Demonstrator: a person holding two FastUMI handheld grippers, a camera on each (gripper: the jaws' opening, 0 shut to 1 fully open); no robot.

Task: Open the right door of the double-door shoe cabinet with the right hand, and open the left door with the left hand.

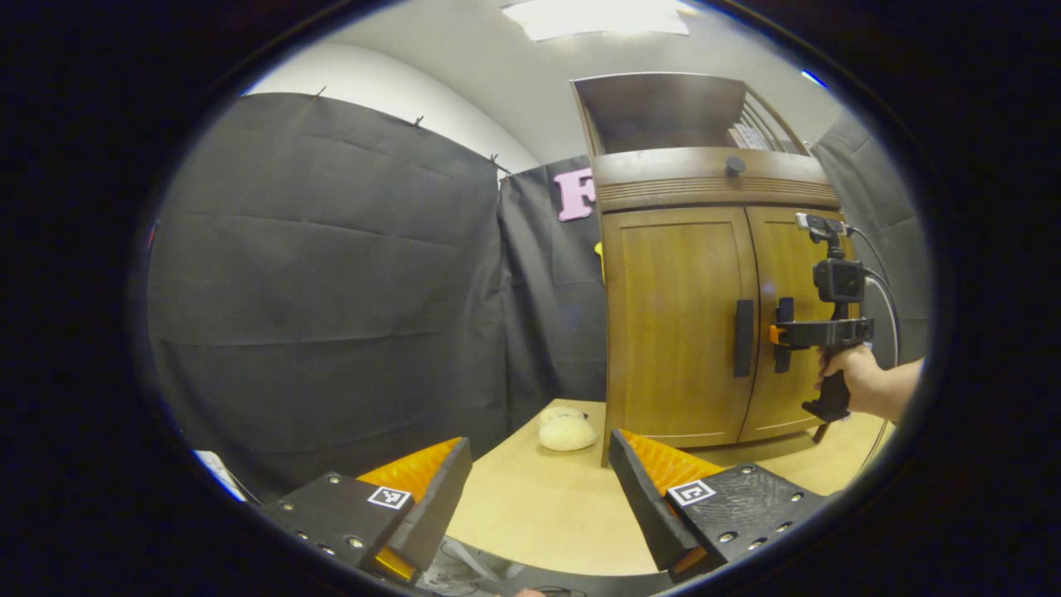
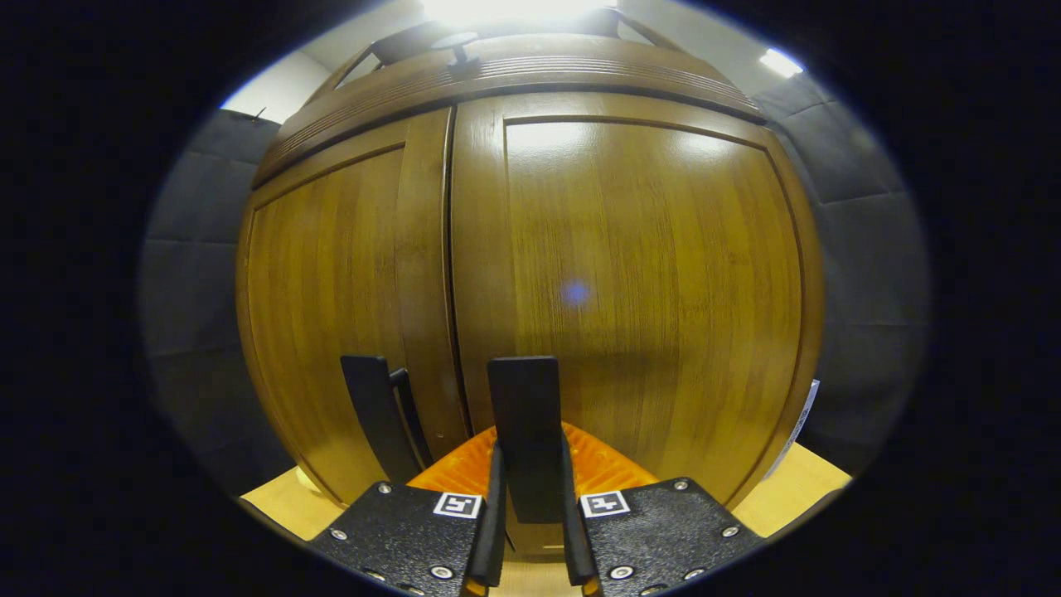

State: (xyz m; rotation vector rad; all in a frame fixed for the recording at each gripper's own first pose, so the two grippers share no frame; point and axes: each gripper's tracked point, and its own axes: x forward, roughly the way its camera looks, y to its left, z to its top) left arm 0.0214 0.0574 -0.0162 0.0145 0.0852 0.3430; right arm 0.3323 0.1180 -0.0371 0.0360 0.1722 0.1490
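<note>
In the right gripper view, the right hand-held gripper (image 2: pixel 530 489) sits at the bottom centre with its two fingers closed tight against the sides of the right door handle (image 2: pixel 524 431), a dark vertical bar. Just left of it stands the left door handle (image 2: pixel 370 423), untouched. Both doors, the right door (image 2: pixel 646 274) and the left door (image 2: pixel 331 315), lie flush and closed. In the left gripper view, the left hand-held gripper (image 1: pixel 539 497) at the lower centre is spread wide and holds nothing, well back from the shoe cabinet (image 1: pixel 704 174) at right of centre. The cabinet stands on the tabletop (image 1: pixel 530 514), with a pale soft item (image 1: pixel 566 429) beside its base.
</note>
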